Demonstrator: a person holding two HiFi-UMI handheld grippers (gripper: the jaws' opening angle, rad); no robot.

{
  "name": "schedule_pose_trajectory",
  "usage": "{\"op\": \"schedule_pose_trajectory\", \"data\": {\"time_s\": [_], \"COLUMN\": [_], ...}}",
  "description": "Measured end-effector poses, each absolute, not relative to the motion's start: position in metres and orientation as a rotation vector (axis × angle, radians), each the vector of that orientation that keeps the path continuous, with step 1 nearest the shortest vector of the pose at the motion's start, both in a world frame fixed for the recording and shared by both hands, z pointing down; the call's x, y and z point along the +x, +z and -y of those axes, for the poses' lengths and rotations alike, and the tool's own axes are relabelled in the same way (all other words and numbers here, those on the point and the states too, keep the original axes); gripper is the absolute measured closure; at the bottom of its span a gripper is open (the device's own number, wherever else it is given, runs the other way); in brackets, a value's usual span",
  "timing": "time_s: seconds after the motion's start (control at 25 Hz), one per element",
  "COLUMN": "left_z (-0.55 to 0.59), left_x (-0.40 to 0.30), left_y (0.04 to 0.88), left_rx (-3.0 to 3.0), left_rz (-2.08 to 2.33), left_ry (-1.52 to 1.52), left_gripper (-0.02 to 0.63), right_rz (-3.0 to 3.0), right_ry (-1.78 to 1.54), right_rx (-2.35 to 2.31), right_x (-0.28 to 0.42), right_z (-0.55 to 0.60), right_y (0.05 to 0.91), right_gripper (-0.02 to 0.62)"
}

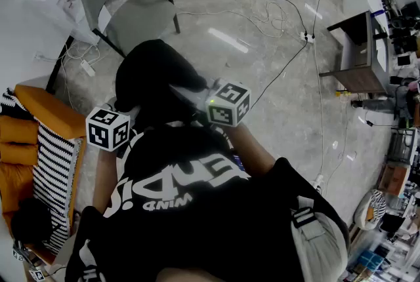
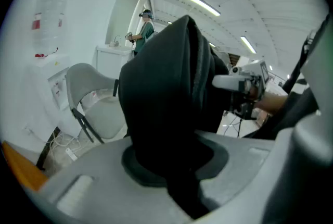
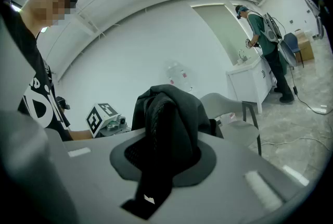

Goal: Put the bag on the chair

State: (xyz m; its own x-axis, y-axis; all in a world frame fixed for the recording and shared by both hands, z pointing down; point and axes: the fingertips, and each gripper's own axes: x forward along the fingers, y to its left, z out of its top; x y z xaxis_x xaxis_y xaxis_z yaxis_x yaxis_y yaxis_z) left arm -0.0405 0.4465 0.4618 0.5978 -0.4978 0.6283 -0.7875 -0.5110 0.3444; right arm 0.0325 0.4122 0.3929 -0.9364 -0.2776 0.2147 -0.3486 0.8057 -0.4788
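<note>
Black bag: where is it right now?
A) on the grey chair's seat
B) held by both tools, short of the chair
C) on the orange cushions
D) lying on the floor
B: the left tool and right tool each clamp fabric of the bag, and the seat of the chair beyond it is bare.

I read the chair [image 1: 141,18] seat as open from above, with the bag [image 1: 154,77] just before it. A wall [image 1: 26,44] closes its left side; cables [image 1: 269,15] cross the floor [image 1: 275,110] at right.
</note>
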Motion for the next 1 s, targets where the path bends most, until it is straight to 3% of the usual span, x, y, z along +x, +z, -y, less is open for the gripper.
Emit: {"op": "schedule_pose_trajectory", "data": {"time_s": [1.0], "left_z": [-0.371], "left_x": [-0.095], "left_y": [0.467], "left_rx": [2.288], "left_rz": [0.942], "left_ry": [0.633], "left_gripper": [0.523], "right_rz": [2.869], "right_ry": [0.833], "right_rx": [0.696], "right_x": [-0.022], "right_z": [-0.342], "right_y": [0.399], "right_gripper": [0.522]}}
